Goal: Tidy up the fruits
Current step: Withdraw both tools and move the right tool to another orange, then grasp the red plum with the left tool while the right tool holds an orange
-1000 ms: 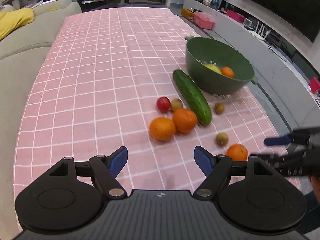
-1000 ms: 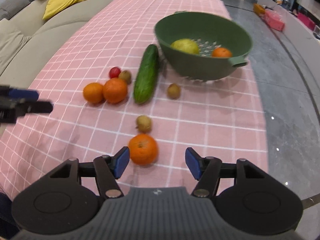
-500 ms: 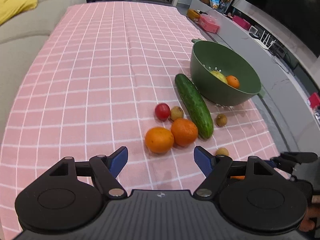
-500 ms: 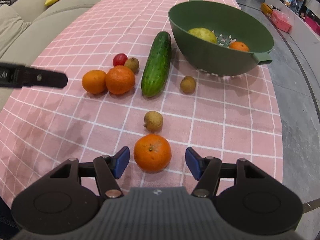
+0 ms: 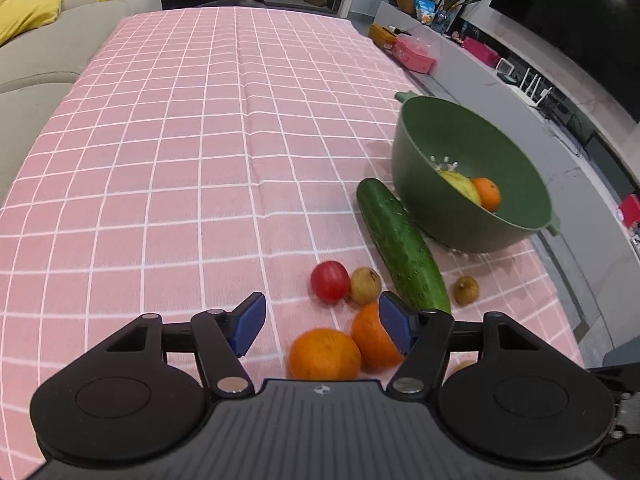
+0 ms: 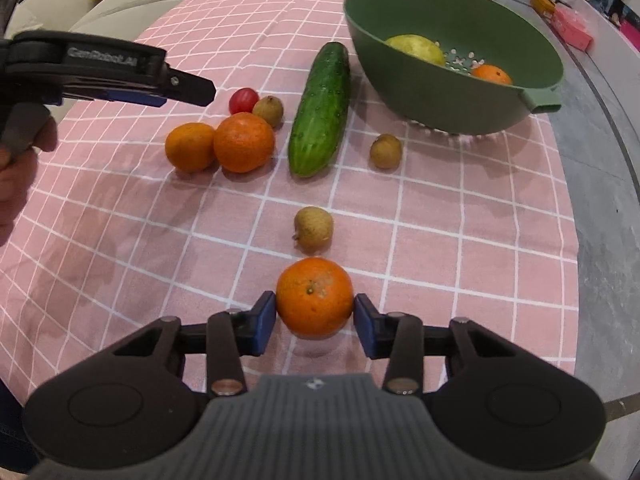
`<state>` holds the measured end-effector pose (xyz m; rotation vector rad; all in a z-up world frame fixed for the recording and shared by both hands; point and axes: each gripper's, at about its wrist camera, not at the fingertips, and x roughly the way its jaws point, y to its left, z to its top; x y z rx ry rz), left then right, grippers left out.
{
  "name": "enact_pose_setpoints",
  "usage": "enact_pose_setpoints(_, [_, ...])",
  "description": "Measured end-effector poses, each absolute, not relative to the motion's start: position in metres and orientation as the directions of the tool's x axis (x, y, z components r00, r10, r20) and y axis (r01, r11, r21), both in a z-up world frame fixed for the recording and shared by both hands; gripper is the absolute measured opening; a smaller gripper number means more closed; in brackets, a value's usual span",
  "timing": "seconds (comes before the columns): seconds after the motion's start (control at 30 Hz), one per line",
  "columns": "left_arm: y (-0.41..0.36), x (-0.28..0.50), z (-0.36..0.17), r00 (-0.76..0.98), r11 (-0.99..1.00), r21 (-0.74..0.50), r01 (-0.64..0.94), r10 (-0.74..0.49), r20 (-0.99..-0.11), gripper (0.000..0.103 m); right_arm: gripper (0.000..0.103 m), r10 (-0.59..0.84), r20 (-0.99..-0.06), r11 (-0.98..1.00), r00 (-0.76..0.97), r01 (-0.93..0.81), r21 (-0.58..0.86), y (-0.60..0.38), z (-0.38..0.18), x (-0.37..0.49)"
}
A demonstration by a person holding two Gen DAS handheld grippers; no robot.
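Right gripper (image 6: 315, 317) closed on the nearest orange (image 6: 314, 297); left gripper (image 5: 321, 322) partly open over the orange pair.

Both sets of jaws have just been narrowing. At the near edge of the pink checked tablecloth (image 5: 200, 160), the right pads touch both sides of that orange. Just beyond lies a small brown fruit (image 6: 313, 228). Two oranges (image 6: 222, 144) sit touching, below the left gripper, ungripped. Farther: a cucumber (image 6: 322, 108), then the green colander (image 6: 452, 92) near the right edge.
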<state>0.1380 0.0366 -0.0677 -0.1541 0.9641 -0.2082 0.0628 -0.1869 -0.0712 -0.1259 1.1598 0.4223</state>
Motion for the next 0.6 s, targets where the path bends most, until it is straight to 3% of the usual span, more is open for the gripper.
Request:
enact_pose_setpoints(0.23, [0.033, 0.16, -0.081, 0.532, 0.971, -0.214, 0.106, -0.238, -0.813, 0.07, 0.039, 0.26, -0.909, 0.93, 0.326, -0.339, 0.144, -0.198, -0.071, 0.07])
enact_pose_setpoints(0.37, [0.028, 0.166, -0.087, 0.52, 0.981, -0.151, 0.119, -0.191, -0.833, 0.066, 0.04, 0.269, -0.909, 0.93, 0.319, -0.333, 0.158, -0.198, -0.072, 0.073])
enact_pose_setpoints(0.6, [0.027, 0.172, -0.094, 0.502, 0.973, -0.191, 0.131, -0.231, -0.834, 0.063, 0.04, 0.288, -0.904, 0.927, 0.315, -0.328, 0.181, -0.198, -0.069, 0.076])
